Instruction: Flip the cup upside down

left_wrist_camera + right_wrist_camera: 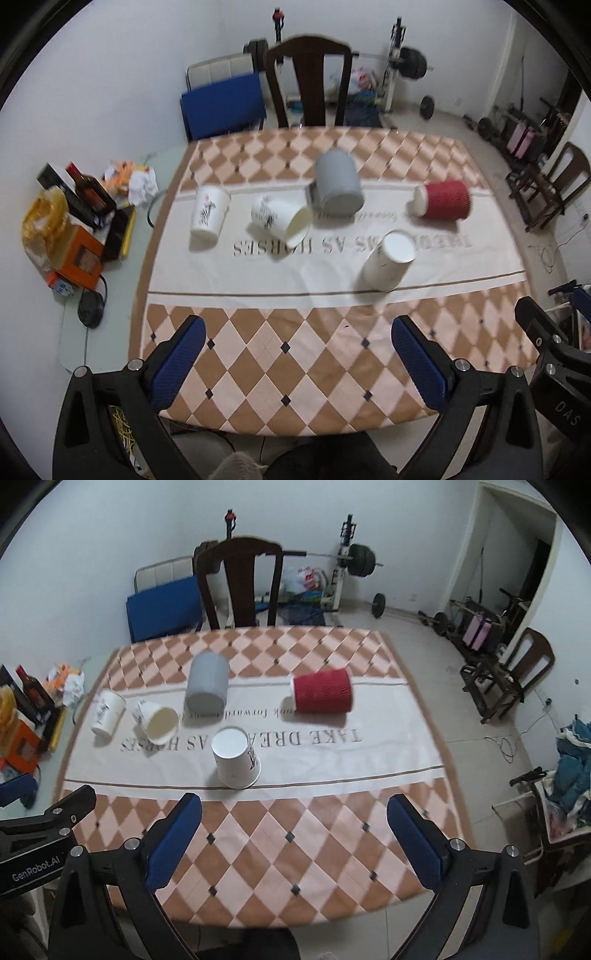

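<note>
On checkered tablecloth (295,849): cups incl. red cup (322,696); weights rm behind; both tools spread, empty.

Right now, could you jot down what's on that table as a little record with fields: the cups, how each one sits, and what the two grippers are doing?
upside-down cups: leftmost white cup; nearest white cup
cups on their side: printed white cup; grey cup; red ribbed cup
surface: tablecloth, diamond pattern with a lettered white band
left gripper: open, holds nothing, over the near table edge
right gripper: open, holds nothing, near edge
</note>
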`<state>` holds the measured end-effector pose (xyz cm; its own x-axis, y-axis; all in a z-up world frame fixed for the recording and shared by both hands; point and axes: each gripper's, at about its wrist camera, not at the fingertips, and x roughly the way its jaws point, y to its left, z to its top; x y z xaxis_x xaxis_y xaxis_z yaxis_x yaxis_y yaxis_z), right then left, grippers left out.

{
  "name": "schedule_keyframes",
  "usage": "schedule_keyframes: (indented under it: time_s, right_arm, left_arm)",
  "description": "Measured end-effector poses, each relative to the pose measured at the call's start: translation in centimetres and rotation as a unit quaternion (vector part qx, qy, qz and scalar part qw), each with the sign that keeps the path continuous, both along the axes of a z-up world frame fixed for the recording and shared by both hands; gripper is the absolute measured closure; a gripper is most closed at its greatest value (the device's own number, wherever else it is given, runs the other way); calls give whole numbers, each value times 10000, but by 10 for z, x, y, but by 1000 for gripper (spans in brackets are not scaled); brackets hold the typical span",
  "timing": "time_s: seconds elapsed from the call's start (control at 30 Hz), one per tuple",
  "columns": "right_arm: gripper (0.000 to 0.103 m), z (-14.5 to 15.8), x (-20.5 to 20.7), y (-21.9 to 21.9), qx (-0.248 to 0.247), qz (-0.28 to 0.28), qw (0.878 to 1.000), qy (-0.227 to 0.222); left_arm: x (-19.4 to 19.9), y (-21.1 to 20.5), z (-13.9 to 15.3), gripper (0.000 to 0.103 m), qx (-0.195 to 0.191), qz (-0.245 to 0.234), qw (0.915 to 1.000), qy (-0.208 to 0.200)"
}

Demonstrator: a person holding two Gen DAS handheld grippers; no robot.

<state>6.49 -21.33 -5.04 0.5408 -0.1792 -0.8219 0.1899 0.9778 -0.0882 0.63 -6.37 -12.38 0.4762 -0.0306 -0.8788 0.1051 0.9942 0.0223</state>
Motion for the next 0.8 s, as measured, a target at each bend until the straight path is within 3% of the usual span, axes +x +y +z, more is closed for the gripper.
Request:
schedule_keyframes:
  time_s: [0.2, 0.4, 0.6, 0.8]
  right_arm:
    - [1, 69, -44, 6, -168, -72, 9994, -281]
    - [1, 117, -74, 11, -164, -130, 9986, -486]
    - [1, 152, -98, 14, -270, -199, 9970, -695]
    - [0, 165, -109, 18, -289, -166, 9970, -697]
  left_arm:
    - [-30, 5, 57, 0, -227, -75, 9991, -358]
    - [-51, 9, 96, 0, -323, -127, 9975, -609]
    - [-67, 15, 119, 0, -313, -88, 9968, -735]
    - [-80, 21, 128, 0, -243, -57, 9969, -741]
